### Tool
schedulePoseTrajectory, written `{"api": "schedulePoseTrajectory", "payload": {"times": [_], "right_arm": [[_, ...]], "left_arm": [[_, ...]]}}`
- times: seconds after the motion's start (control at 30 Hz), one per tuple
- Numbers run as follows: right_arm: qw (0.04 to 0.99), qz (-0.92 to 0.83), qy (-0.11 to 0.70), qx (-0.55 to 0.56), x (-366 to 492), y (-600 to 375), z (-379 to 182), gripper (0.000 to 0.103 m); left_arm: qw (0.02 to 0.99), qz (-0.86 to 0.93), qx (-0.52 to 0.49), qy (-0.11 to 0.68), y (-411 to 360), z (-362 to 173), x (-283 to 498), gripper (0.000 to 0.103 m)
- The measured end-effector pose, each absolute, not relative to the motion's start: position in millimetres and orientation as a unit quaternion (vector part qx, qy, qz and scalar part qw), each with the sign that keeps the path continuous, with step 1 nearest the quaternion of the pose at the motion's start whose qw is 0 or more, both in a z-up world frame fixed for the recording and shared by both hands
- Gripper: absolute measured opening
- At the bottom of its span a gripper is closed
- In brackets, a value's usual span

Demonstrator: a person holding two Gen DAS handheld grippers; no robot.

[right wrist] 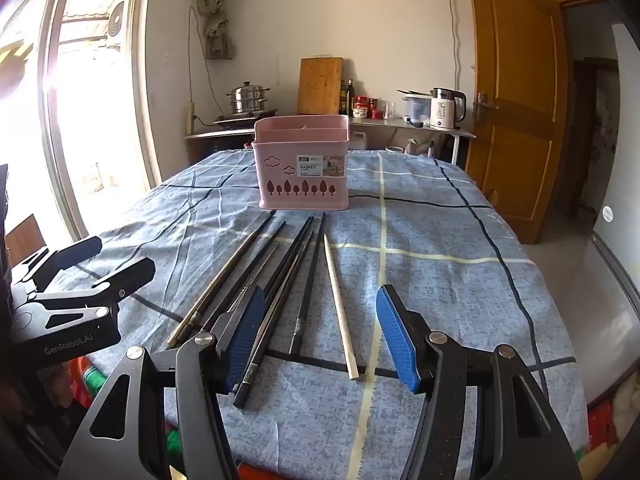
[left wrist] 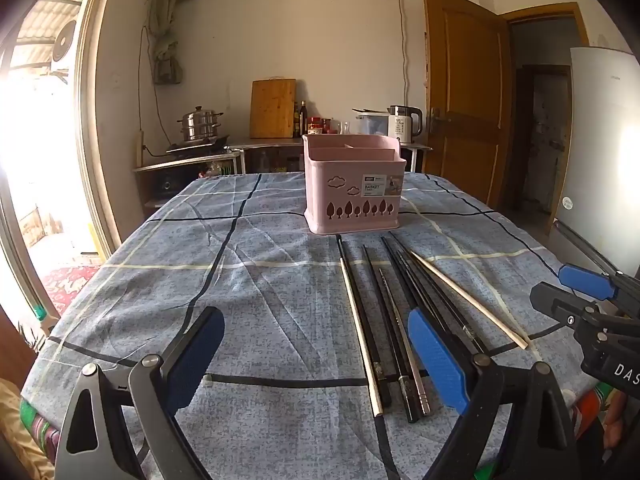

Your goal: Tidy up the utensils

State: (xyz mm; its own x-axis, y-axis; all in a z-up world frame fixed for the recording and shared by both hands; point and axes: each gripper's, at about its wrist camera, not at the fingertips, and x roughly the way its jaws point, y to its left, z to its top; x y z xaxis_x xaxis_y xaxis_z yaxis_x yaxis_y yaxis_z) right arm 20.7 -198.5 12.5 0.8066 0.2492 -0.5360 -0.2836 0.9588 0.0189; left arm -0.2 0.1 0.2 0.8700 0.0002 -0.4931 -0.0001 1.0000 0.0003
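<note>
Reading "BASKET", a label (right wrist: 316, 167) marks the pink utensil holder (right wrist: 303, 176).

Left wrist cam: the left gripper (left wrist: 316, 356) hangs over the near edge of the table, jaws spread wide with nothing between them. A pink basket (left wrist: 352, 196) with dividers stands upright further back on the blue checked tablecloth (left wrist: 240, 280). A loose row of chopsticks (left wrist: 384, 320), mostly black plus a couple of pale ones, lies in front of it. The right gripper (left wrist: 576, 296) pokes in from the right edge.
</note>
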Motion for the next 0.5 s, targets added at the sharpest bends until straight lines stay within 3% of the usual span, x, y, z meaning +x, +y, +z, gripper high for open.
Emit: {"api": "schedulePoseTrajectory", "payload": {"times": [0.5], "right_arm": [[0.951, 0.137, 0.276, -0.032, 19.0, -199.0, 17.9, 0.059]], "left_arm": [[0.968, -0.004, -0.004, 0.252, -0.3, 1.5, -1.7, 0.094]]}}
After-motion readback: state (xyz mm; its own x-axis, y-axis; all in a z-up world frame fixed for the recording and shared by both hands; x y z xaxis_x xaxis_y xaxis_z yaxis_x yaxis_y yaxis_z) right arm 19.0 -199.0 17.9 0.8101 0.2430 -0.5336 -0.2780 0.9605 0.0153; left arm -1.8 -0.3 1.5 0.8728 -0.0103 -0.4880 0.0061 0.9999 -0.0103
